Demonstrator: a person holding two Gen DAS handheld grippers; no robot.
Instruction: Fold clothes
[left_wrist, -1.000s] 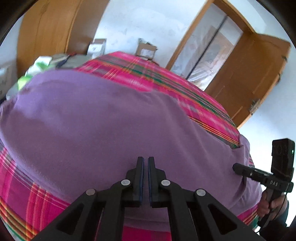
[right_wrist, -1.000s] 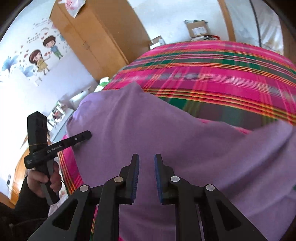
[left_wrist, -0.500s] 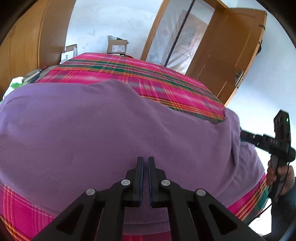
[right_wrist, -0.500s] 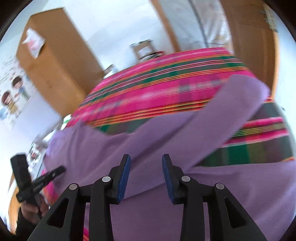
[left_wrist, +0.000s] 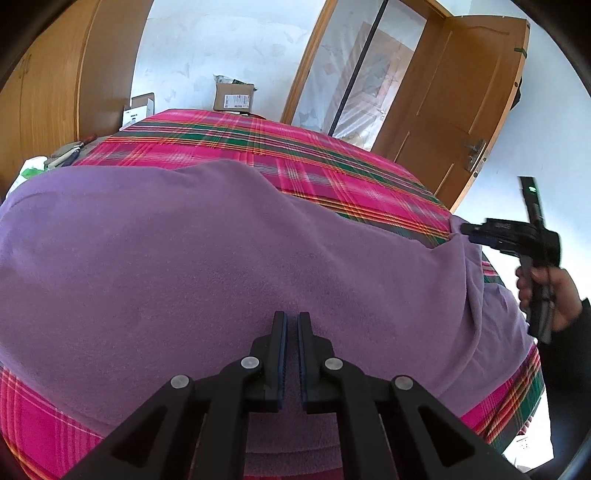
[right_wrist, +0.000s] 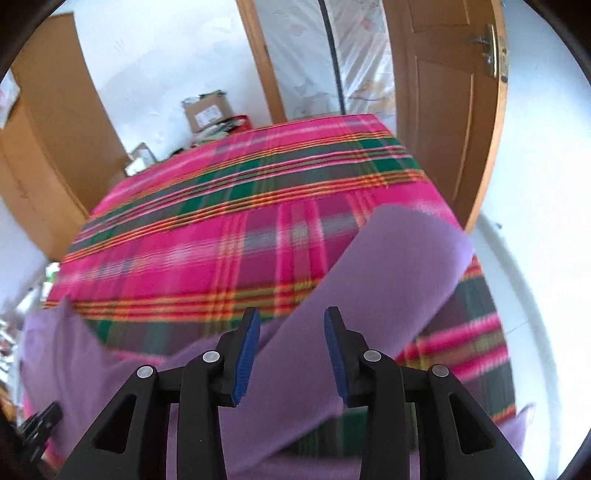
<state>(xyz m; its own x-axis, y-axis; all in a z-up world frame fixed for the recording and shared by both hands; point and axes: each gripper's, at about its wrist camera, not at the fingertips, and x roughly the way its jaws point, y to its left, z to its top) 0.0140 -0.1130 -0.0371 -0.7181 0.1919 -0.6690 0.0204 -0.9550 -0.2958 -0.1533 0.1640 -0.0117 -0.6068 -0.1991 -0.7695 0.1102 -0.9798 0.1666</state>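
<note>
A purple top (left_wrist: 221, 258) lies spread flat on a pink and green plaid bedspread (left_wrist: 295, 147). My left gripper (left_wrist: 291, 321) hovers over the top's near hem; its jaws are opening, a thin slit shows between the pads, and no cloth is caught in it. A hand (left_wrist: 554, 291) holds my right gripper (left_wrist: 469, 230) at the far right, its tip at the top's sleeve. In the right wrist view the right gripper (right_wrist: 291, 317) stands open above the purple sleeve (right_wrist: 388, 266), which stretches away over the plaid; the pads are not pressing on it.
A wooden wardrobe (left_wrist: 55, 92) stands at the left. Behind the bed are a cardboard box (left_wrist: 233, 98) and a small white box (left_wrist: 138, 110). An open wooden door (left_wrist: 461, 110) stands to the right of the bed. The bedspread's far half (right_wrist: 221, 221) is bare plaid.
My right gripper opened wider and swung right, from over the top's body to over its sleeve. The left gripper slid sideways along the hem, rolled a little, and its jaws parted slightly.
</note>
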